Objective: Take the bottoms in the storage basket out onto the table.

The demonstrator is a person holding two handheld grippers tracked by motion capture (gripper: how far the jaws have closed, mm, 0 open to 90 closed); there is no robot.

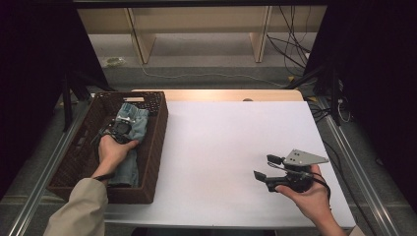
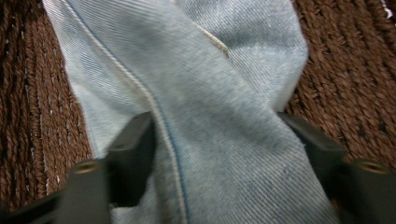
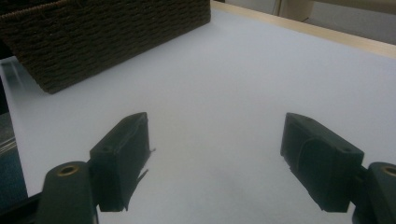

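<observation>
Where the white counter [image 1: 221,147] meets dark curtains, a brown wicker basket [image 1: 156,142] holds folded jeans [image 1: 134,130]; the left hand-held gripper [image 1: 119,129] straddles them, jaws spread, while the right hand-held gripper [image 1: 268,167] hovers agape.

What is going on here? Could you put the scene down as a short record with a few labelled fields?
setting: white table with a dark woven basket at its left
in the basket: folded light-blue denim garment
left gripper: down in the basket, jaws open on either side of a fold of the denim
right gripper: held above the bare table, jaws open, nothing between them
hands: one hand on each gripper, a beige sleeve on the left arm
</observation>
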